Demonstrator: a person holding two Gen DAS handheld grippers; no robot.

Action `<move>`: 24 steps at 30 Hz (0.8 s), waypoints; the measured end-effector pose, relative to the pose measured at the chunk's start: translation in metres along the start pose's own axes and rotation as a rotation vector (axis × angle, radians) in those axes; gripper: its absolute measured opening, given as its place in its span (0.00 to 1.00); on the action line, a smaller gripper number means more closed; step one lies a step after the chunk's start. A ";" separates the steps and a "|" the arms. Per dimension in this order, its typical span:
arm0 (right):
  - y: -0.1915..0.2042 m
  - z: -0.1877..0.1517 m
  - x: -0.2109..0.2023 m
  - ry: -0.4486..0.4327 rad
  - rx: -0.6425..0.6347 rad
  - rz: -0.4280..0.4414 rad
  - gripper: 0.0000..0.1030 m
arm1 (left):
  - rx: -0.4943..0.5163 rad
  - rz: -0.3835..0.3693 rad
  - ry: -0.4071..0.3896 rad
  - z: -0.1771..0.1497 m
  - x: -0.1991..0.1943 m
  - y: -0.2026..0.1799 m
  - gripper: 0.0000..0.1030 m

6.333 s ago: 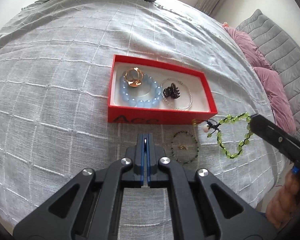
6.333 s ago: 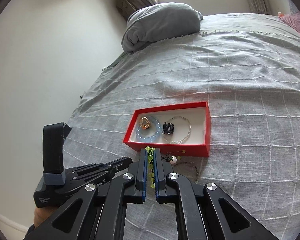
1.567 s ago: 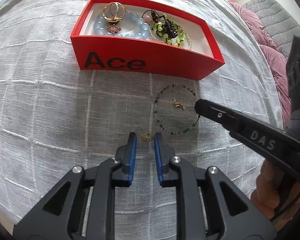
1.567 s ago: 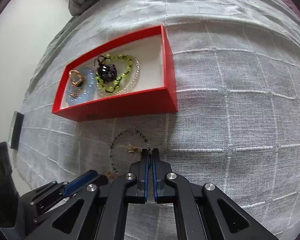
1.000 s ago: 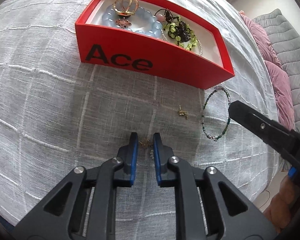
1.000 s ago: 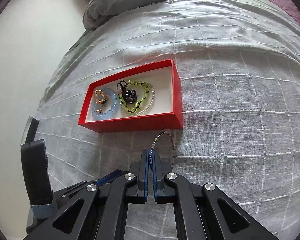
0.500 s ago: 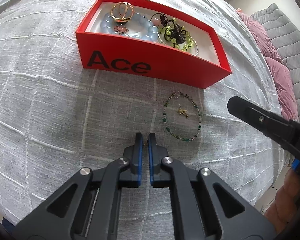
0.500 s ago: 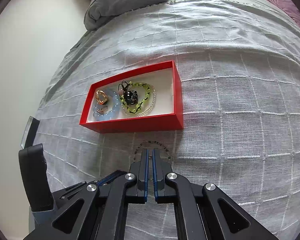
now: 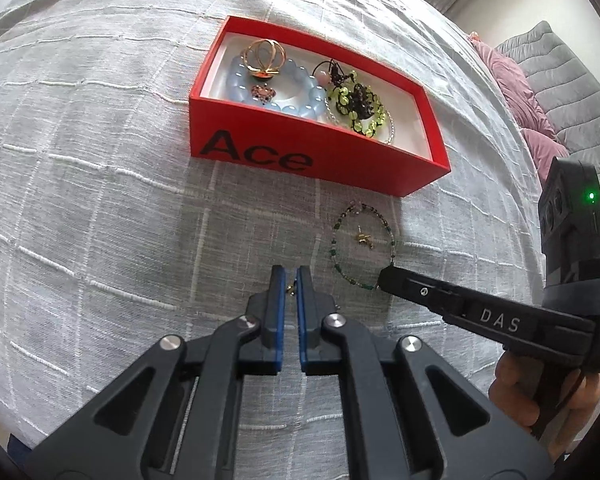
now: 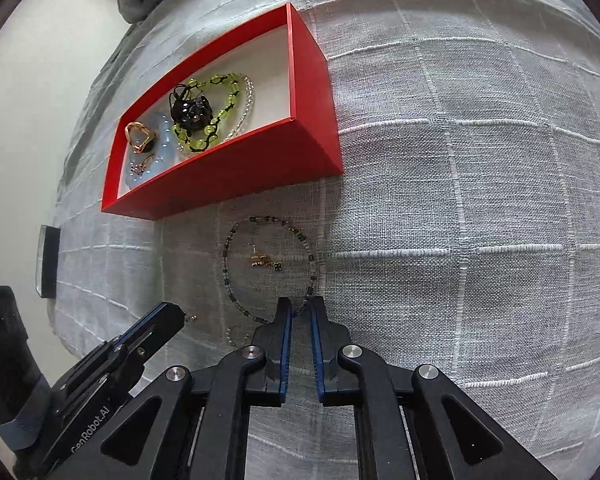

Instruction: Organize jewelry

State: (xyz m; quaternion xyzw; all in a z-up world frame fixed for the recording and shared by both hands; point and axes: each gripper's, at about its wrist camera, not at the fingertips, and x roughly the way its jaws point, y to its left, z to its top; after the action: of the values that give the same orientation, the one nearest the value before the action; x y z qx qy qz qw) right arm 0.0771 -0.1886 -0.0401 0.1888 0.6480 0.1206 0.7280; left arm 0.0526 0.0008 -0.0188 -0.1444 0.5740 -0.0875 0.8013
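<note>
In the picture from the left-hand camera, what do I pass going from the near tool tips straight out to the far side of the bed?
Left gripper with a small gold piece between its tips → thin dark beaded bracelet → red box → blue bead bracelet inside it → gold ring → grey bedspread.

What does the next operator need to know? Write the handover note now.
Left gripper: closed on a small gold piece, low over the blanket.
Right gripper: jaws narrowly apart, straddling the near edge of the dark beaded bracelet; no grip yet.
Things: the bracelet lies flat in front of the red box, with a gold earring inside its loop.
Done: blue bead bracelet, gold ring and green bead bracelet are in the box.
Left: box the gold piece, the dark bracelet and the earring.
</note>
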 end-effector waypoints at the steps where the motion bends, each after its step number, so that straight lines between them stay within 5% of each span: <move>1: 0.000 -0.001 0.001 0.009 0.008 0.014 0.18 | 0.001 -0.002 -0.002 0.000 -0.002 0.001 0.06; 3: -0.005 -0.002 0.005 0.023 0.041 0.050 0.26 | 0.001 -0.005 -0.004 -0.001 -0.002 0.002 0.06; 10: -0.009 -0.008 0.009 -0.033 0.111 0.070 0.26 | -0.001 0.005 -0.009 0.000 -0.002 -0.004 0.06; 15: 0.000 -0.011 0.008 -0.083 0.056 -0.031 0.04 | -0.003 0.010 -0.008 0.000 -0.001 -0.005 0.06; 24: 0.015 -0.011 -0.037 -0.231 -0.015 -0.006 0.03 | -0.014 -0.008 -0.037 0.003 -0.011 0.000 0.06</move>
State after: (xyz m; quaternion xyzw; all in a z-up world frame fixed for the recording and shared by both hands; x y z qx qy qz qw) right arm 0.0620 -0.1894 -0.0011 0.1940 0.5593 0.1010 0.7996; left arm 0.0516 0.0046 -0.0079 -0.1538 0.5591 -0.0838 0.8104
